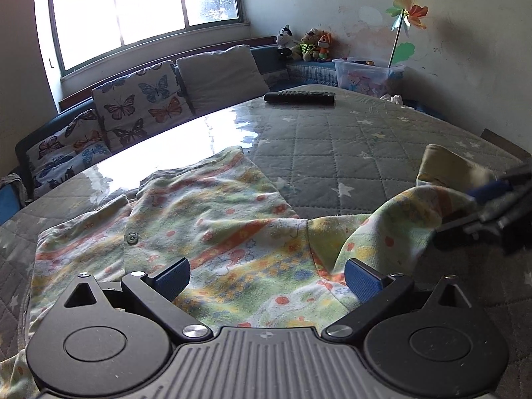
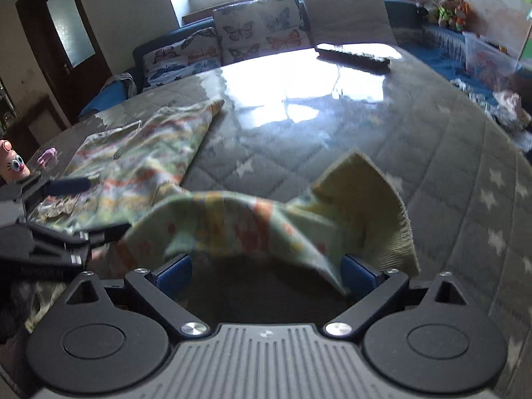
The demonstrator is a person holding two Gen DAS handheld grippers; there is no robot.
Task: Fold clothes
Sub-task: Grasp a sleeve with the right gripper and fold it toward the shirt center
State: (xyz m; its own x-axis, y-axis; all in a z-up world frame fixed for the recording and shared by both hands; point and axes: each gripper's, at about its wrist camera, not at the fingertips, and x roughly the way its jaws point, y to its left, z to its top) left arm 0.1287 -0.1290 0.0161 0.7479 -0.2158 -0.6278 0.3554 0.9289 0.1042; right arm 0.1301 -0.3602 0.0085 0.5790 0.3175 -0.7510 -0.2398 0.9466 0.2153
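Note:
A child's garment [image 1: 212, 219] in a pastel green, yellow and orange print lies on the grey quilted table [image 1: 349, 139]. My left gripper [image 1: 267, 276] is open and hovers just above the garment's near part. One sleeve [image 2: 252, 222] with a yellow ribbed cuff [image 2: 369, 206] is lifted off the table and drapes across the open fingers of my right gripper [image 2: 267, 274], whose jaws stand wide apart. The right gripper also shows in the left wrist view [image 1: 492, 206], at the raised sleeve [image 1: 412, 219]. The left gripper shows at the left edge of the right wrist view [image 2: 66, 212].
A black remote control [image 1: 299, 97] lies at the table's far side under a glossy clear cover. Butterfly cushions [image 1: 143, 106] line a bench behind the table. A plastic toy box [image 1: 365, 73], plush toys and a pinwheel stand at the back right. A pink toy [image 2: 13, 163] sits at the left.

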